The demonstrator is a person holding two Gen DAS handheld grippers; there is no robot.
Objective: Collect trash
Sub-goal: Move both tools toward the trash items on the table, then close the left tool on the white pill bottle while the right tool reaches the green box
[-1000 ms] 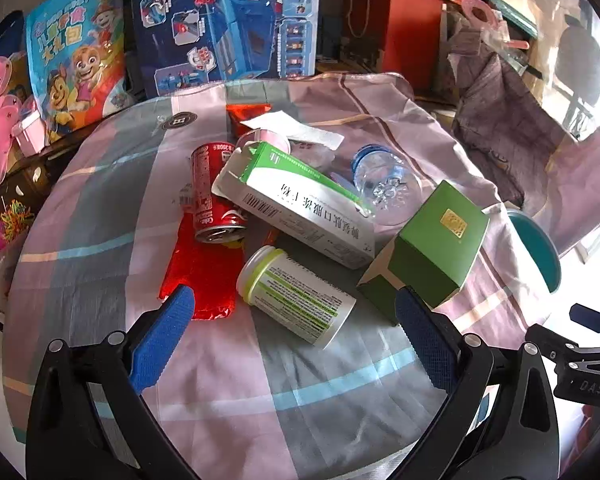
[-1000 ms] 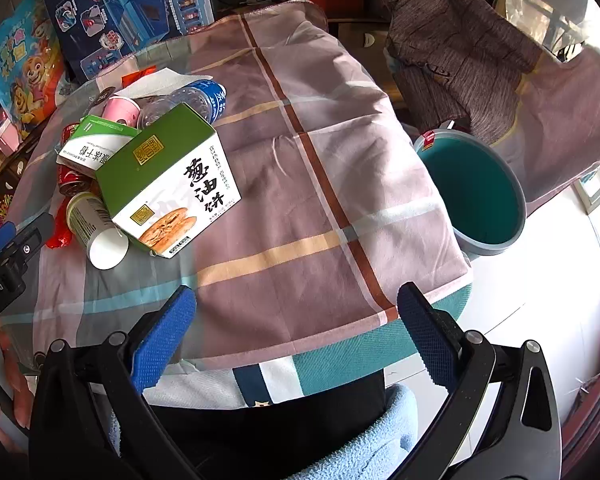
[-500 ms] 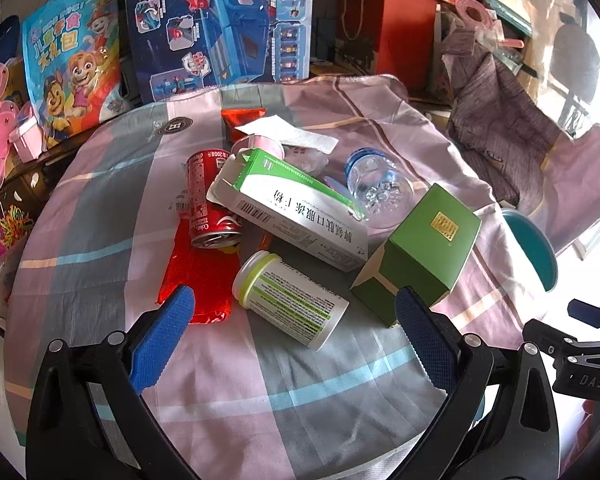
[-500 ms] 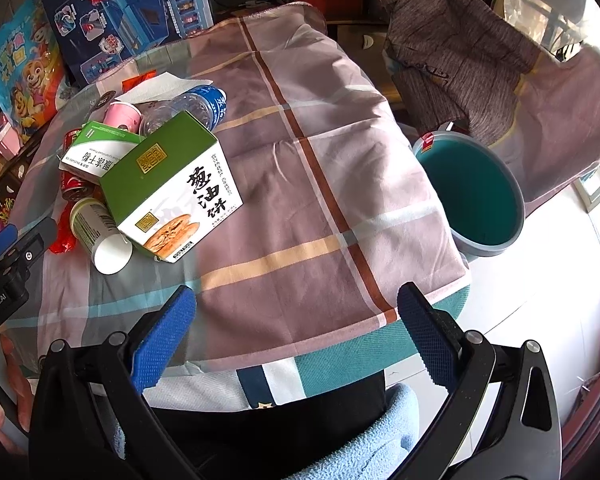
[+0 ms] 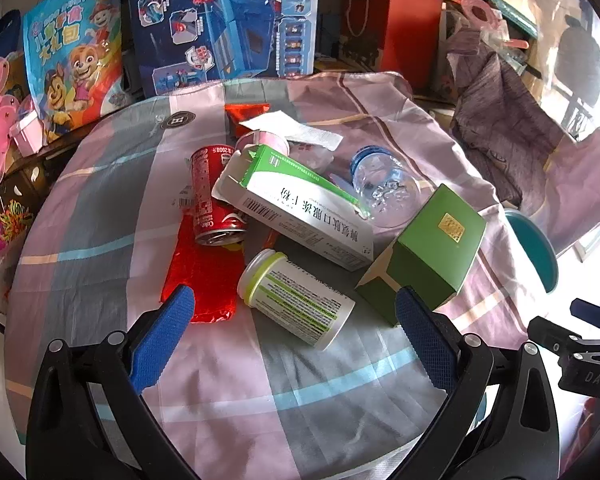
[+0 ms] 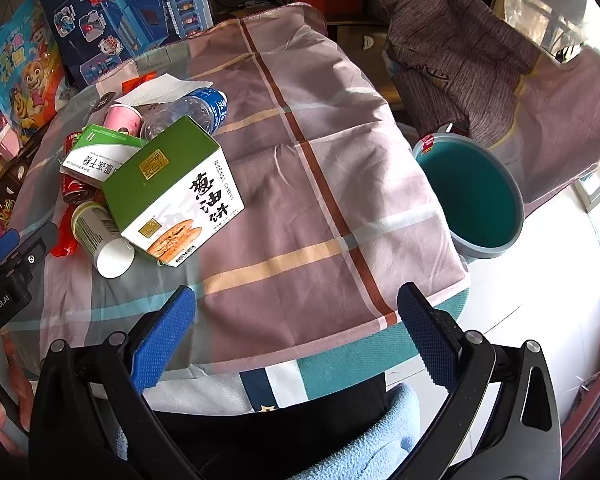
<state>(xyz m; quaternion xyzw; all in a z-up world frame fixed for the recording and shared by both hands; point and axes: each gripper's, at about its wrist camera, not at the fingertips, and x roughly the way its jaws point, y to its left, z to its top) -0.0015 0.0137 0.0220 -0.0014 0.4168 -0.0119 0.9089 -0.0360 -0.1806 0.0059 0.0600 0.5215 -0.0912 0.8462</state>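
Observation:
A heap of trash lies on the checked tablecloth (image 5: 100, 208): a white jar with a green label (image 5: 296, 300), a green biscuit box (image 5: 428, 260) (image 6: 172, 188), a white and green medicine box (image 5: 296, 204), a red cola can (image 5: 212, 196), a red wrapper (image 5: 204, 276), a clear bottle (image 5: 380, 184) and a pink cup (image 6: 122, 116). My left gripper (image 5: 292, 336) is open and empty, just short of the jar. My right gripper (image 6: 296, 328) is open and empty over the table's near edge. A teal bin (image 6: 472, 196) stands on the floor beside the table.
Toy boxes (image 5: 220, 20) and bags stand behind the table. A brown cloth (image 6: 452, 40) hangs over a chair past the bin. The white floor (image 6: 540, 312) shows to the right. A blue towel (image 6: 364, 440) lies below my right gripper.
Both grippers have pulled back and risen a little, so the trash heap sits slightly farther away in both views. Nothing was taken hold of.

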